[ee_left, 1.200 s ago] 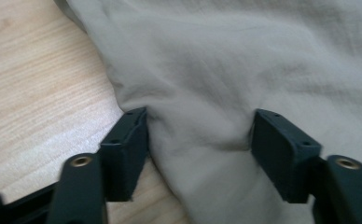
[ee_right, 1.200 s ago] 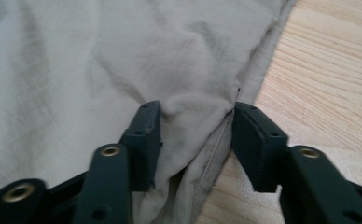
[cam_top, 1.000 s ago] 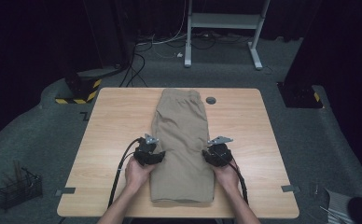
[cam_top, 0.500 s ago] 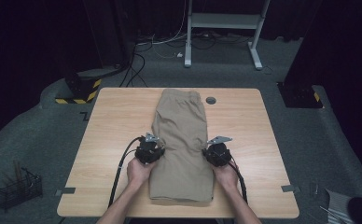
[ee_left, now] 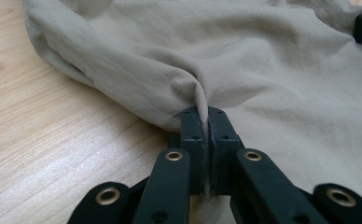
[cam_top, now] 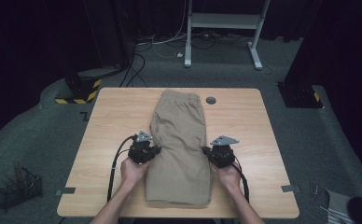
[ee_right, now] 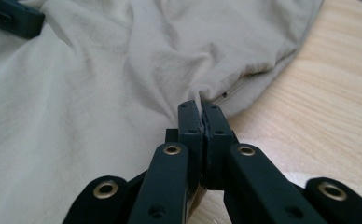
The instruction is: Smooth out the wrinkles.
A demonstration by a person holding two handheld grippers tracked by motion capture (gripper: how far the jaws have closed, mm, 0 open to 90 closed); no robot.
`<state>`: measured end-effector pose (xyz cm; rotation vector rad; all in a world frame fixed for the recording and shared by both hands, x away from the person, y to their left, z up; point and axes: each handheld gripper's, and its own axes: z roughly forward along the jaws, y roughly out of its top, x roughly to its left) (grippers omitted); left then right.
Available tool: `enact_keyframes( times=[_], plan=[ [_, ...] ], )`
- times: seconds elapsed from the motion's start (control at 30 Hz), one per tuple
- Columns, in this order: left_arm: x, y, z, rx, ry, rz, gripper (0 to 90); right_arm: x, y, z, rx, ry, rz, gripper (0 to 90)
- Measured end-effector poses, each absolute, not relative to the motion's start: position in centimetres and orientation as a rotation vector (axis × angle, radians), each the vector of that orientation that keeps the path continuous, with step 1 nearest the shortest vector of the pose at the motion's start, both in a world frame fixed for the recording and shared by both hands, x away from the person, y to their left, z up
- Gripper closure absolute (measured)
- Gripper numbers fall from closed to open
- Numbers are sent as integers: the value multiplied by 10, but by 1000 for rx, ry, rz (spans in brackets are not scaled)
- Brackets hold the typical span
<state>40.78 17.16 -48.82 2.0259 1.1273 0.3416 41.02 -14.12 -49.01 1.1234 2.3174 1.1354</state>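
Khaki shorts (cam_top: pixel 179 135) lie folded lengthwise down the middle of the wooden table (cam_top: pixel 109 116), waistband at the far end. My left gripper (cam_top: pixel 155 150) is at their left edge. Its jaws have just been closing and are shut on a gathered fold of the fabric (ee_left: pixel 263 70), seen close up at the left gripper (ee_left: pixel 202 112). My right gripper (cam_top: pixel 206 151) is at the right edge, likewise shut on a pinch of cloth (ee_right: pixel 100 93) by the hem, seen close up at the right gripper (ee_right: pixel 198 106). Each gripper view catches the opposite gripper across the shorts.
A round grey grommet (cam_top: pixel 210 100) sits in the tabletop just right of the waistband. On the floor are a wire basket (cam_top: pixel 18 189) at the left, a yellow-and-black striped block (cam_top: pixel 79 91), cables and a white desk frame (cam_top: pixel 226 23) behind.
Both grippers have drawn in onto the shorts' side edges and closed on the fabric. The left hand has lifted slightly with its pinch of cloth.
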Motion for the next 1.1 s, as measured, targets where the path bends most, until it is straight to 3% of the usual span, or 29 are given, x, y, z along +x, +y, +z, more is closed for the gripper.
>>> enact_keyframes(
  times=[1.1],
  plan=[
    [406, 177, -417, 1956, 1020, 420, 871, 403, -148, -422, 958, 2222, 1216, 878]
  ],
)
